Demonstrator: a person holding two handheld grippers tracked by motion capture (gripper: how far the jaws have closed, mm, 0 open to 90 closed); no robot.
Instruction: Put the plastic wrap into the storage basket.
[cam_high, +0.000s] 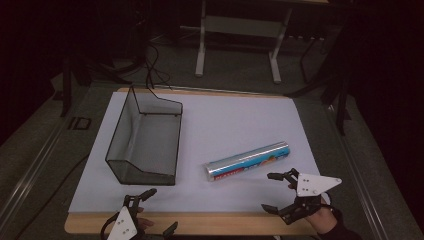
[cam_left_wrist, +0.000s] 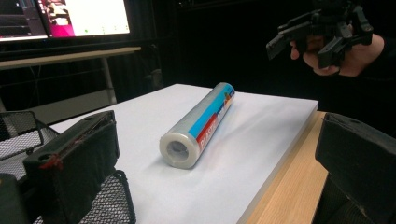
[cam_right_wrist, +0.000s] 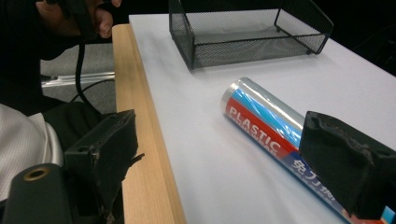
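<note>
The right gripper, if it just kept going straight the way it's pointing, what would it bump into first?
Probably the plastic wrap roll. The right gripper has open jaws, and the roll lies on the white sheet just ahead, partly behind one jaw. The mesh tray sits farther on. Depth is hard to judge.

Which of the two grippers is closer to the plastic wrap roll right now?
The right gripper: its open jaws sit just off the near right end of the plastic wrap roll. The left gripper is farther away, at the table's front edge below the mesh tray.
</note>
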